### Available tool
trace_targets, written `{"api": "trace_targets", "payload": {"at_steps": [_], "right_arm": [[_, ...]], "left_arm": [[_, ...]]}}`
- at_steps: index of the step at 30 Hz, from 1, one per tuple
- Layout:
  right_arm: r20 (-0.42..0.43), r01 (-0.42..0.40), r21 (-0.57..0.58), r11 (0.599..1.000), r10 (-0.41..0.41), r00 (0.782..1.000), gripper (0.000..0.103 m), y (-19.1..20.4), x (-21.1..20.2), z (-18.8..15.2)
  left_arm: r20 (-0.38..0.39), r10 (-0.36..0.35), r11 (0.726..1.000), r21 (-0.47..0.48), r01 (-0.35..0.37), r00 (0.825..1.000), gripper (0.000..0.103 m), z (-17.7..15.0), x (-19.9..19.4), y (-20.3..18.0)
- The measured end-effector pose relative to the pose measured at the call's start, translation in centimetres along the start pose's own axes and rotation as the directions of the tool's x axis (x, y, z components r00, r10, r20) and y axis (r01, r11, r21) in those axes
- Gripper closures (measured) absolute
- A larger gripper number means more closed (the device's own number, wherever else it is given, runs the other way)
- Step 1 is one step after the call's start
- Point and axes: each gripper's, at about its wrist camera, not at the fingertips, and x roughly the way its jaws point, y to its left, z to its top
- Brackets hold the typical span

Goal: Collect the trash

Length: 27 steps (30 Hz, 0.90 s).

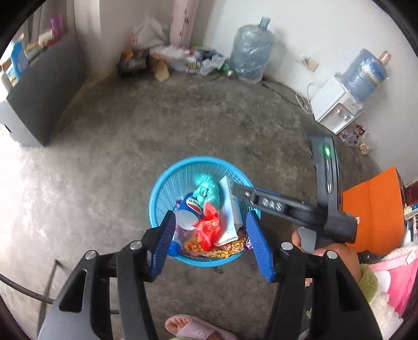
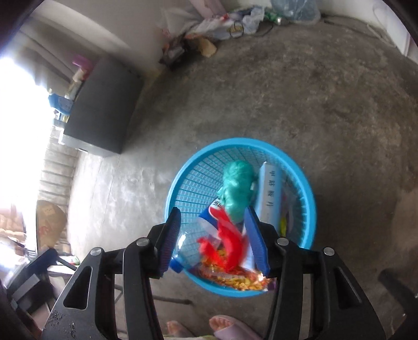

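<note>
A blue plastic basket [image 1: 159, 188] [image 2: 183, 183] stands on the concrete floor and holds trash: a crumpled green bag [image 1: 206, 191] [image 2: 236, 188], a Pepsi bottle [image 1: 188, 214] [image 2: 190, 243], a blurred red wrapper [image 1: 211, 227] [image 2: 230, 243], a white box [image 1: 230, 209] [image 2: 270, 191] and a yellow snack packet [image 1: 216, 251] [image 2: 235, 281]. My left gripper [image 1: 210, 217] hangs open just above the basket with nothing pressed between its blue pads. My right gripper [image 2: 212, 213] is open over the same basket, the red wrapper loose below its pads. It also reaches in from the right [image 1: 245, 192].
A black cabinet [image 1: 44, 99] [image 2: 102, 109] stands at the left. Loose litter [image 1: 177, 60] [image 2: 219, 23] and a water jug [image 1: 250, 52] line the far wall. A water dispenser [image 1: 339, 104] and an orange box [image 1: 376, 209] sit at the right. A slippered foot [image 1: 193, 327] is beneath.
</note>
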Motion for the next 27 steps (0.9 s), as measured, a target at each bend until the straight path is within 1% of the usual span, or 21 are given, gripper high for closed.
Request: {"api": "trace_targets", "payload": {"at_steps": [3, 4, 6, 8, 9, 10, 11, 12, 14, 15, 17, 18, 19, 20, 21, 22, 23, 24, 25, 26, 27], "right_arm": [[0.044, 0.005, -0.016, 1.0, -0.004, 0.999, 0.054, 0.3, -2.1, -1.0], [0.062, -0.002, -0.016, 1.0, 0.003, 0.998, 0.054, 0.5, -3.3, -1.6], [0.1, -0.013, -0.041, 0.999, 0.017, 0.995, 0.054, 1.5, -5.4, -2.6], [0.137, -0.016, -0.091, 0.996, 0.029, 0.99, 0.05, 3.1, -7.1, -3.1], [0.162, -0.025, -0.134, 0.991, 0.047, 0.986, 0.048, 4.5, -8.8, -4.1], [0.186, -0.027, -0.176, 0.984, 0.06, 0.981, 0.044, 5.8, -10.2, -5.0], [0.206, -0.026, -0.215, 0.976, 0.071, 0.976, 0.039, 6.9, -11.4, -5.8], [0.226, -0.024, -0.253, 0.967, 0.083, 0.971, 0.036, 8.1, -12.6, -6.8], [0.274, -0.017, -0.339, 0.941, 0.117, 0.955, 0.022, 10.8, -15.5, -9.2], [0.296, -0.012, -0.379, 0.925, 0.134, 0.946, 0.019, 11.9, -16.8, -10.4], [0.34, 0.006, -0.469, 0.883, 0.174, 0.924, 0.009, 14.2, -19.4, -13.2], [0.357, 0.018, -0.506, 0.862, 0.191, 0.914, 0.008, 15.2, -20.4, -14.5], [0.371, 0.026, -0.548, 0.836, 0.215, 0.904, 0.008, 16.2, -21.4, -15.9], [0.379, 0.034, -0.583, 0.812, 0.234, 0.895, 0.008, 17.0, -22.1, -17.2], [0.385, 0.046, -0.608, 0.793, 0.244, 0.89, 0.008, 17.7, -22.6, -18.4], [0.389, 0.059, -0.64, 0.766, 0.257, 0.885, 0.008, 18.8, -23.2, -20.0], [0.381, 0.054, -0.659, 0.75, 0.272, 0.883, 0.008, 19.3, -23.4, -20.9], [0.361, 0.036, -0.678, 0.734, 0.29, 0.886, 0.008, 19.8, -23.6, -21.8], [0.32, -0.001, -0.7, 0.714, 0.316, 0.893, 0.008, 20.4, -23.7, -23.0], [0.294, -0.028, -0.709, 0.704, 0.332, 0.896, 0.008, 20.7, -23.7, -23.7], [0.279, -0.043, -0.713, 0.7, 0.339, 0.899, 0.008, 21.0, -23.7, -24.4]], "left_arm": [[0.066, -0.002, 1.0, -0.004, 0.002, 0.998, 0.047, -0.4, -3.7, -0.2], [0.087, -0.006, 1.0, -0.005, 0.006, 0.996, 0.046, -0.6, -4.9, -0.5], [0.139, -0.011, 1.0, 0.0, 0.011, 0.99, 0.043, -1.6, -8.1, -0.7], [0.196, -0.005, 1.0, -0.003, 0.006, 0.981, 0.034, -2.7, -11.1, -0.8], [0.236, 0.004, 1.0, -0.01, -0.002, 0.972, 0.032, -3.7, -13.3, -0.9], [0.261, 0.008, 1.0, -0.017, -0.003, 0.965, 0.028, -4.5, -14.7, -0.8], [0.291, 0.015, 0.999, -0.031, -0.006, 0.956, 0.023, -5.6, -16.4, -0.8], [0.332, 0.026, 0.998, -0.055, -0.008, 0.943, 0.021, -7.0, -18.6, -0.7], [0.388, 0.06, 0.994, -0.104, -0.021, 0.92, 0.01, -9.5, -21.8, -0.1], [0.413, 0.084, 0.991, -0.132, -0.031, 0.907, 0.008, -10.8, -23.3, 0.2], [0.467, 0.148, 0.977, -0.204, -0.056, 0.872, 0.006, -14.2, -26.7, 0.8], [0.489, 0.182, 0.968, -0.239, -0.07, 0.853, 0.006, -16.0, -28.2, 1.1], [0.498, 0.215, 0.959, -0.269, -0.086, 0.84, 0.006, -17.1, -29.3, 1.4], [0.5, 0.275, 0.941, -0.316, -0.123, 0.822, 0.006, -18.8, -30.5, 1.6], [0.494, 0.319, 0.925, -0.349, -0.152, 0.809, 0.006, -20.0, -31.3, 1.9], [0.473, 0.398, 0.891, -0.405, -0.206, 0.786, 0.006, -21.7, -32.5, 2.3], [0.447, 0.473, 0.85, -0.457, -0.261, 0.759, 0.006, -23.1, -33.2, 2.6], [0.414, 0.552, 0.8, -0.507, -0.321, 0.724, 0.006, -24.7, -34.0, 2.9], [0.391, 0.604, 0.763, -0.536, -0.362, 0.695, 0.006, -25.9, -34.5, 3.2], [0.366, 0.656, 0.722, -0.561, -0.405, 0.661, 0.006, -27.3, -34.9, 3.5], [0.345, 0.69, 0.691, -0.577, -0.435, 0.637, 0.006, -28.3, -35.1, 3.7]]}}
